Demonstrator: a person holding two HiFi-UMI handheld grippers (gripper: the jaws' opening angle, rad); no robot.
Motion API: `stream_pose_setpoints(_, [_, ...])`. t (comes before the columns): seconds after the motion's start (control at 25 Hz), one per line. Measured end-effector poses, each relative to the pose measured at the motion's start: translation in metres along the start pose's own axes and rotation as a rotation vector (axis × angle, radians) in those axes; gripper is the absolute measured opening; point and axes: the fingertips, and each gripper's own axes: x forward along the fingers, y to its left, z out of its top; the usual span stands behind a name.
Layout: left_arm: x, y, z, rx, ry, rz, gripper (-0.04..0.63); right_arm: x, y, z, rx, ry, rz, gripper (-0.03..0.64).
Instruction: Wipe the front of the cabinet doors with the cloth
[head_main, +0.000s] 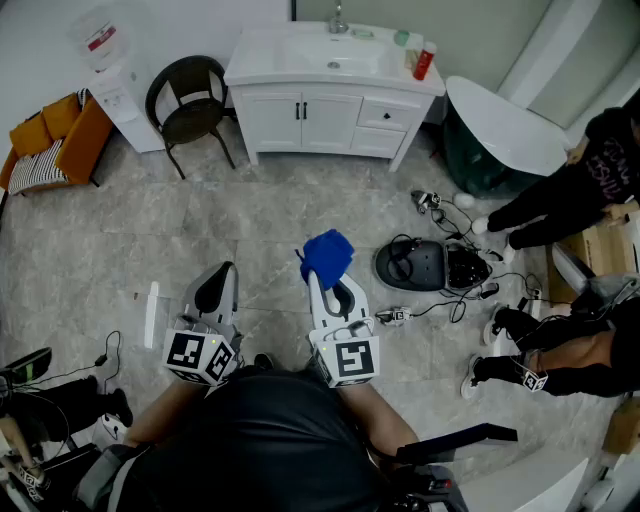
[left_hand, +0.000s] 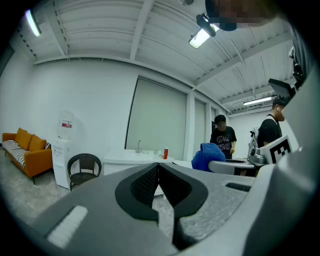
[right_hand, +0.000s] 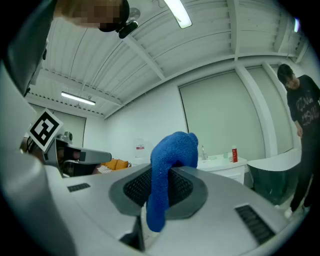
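The right gripper (right_hand: 160, 184) is clamping a blue cloth (right_hand: 169, 167), its jaws pinching narrow on the fabric. In the right gripper view the cloth's long axis is running from 6 to 12 o'clock: one end is hanging down between the pads, and the other is rising, folding over and bunching into a rounded lump at the top. The fabric is looking thick, fuzzy and soft, like terry.

In the head view that blue bundle is sitting at the gripper's tip near the centre, pointing towards 12 o'clock, where the white cabinet (head_main: 322, 120) is standing well apart from it. The cabinet's two doors (head_main: 300, 122) are flat, smooth panels with small dark handles, facing towards 6 o'clock.

The left gripper (left_hand: 158, 167) is holding nothing; its dark ribbed pads are meeting at the tips. It is sitting at 9 o'clock of the right one.

A round dark chair (head_main: 190, 105) is standing at 9 o'clock of the cabinet, on a grey marbled tile floor (head_main: 120, 250).
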Motion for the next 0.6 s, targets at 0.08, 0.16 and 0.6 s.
stream_pose_setpoints(0.08, [0.001, 0.002, 0.000, -0.002, -0.008, 0.009, 0.003, 0.001, -0.001, 0.002, -0.010, -0.005, 0.001, 0.052])
stream_pose_setpoints(0.16, [0.001, 0.002, 0.000, 0.000, -0.017, 0.014, 0.003, 0.001, -0.002, 0.001, -0.014, -0.010, 0.006, 0.052])
stream_pose_setpoints(0.6, [0.033, -0.019, -0.008, -0.024, -0.032, 0.062, 0.003, 0.009, -0.048, -0.002, 0.019, -0.020, 0.042, 0.052])
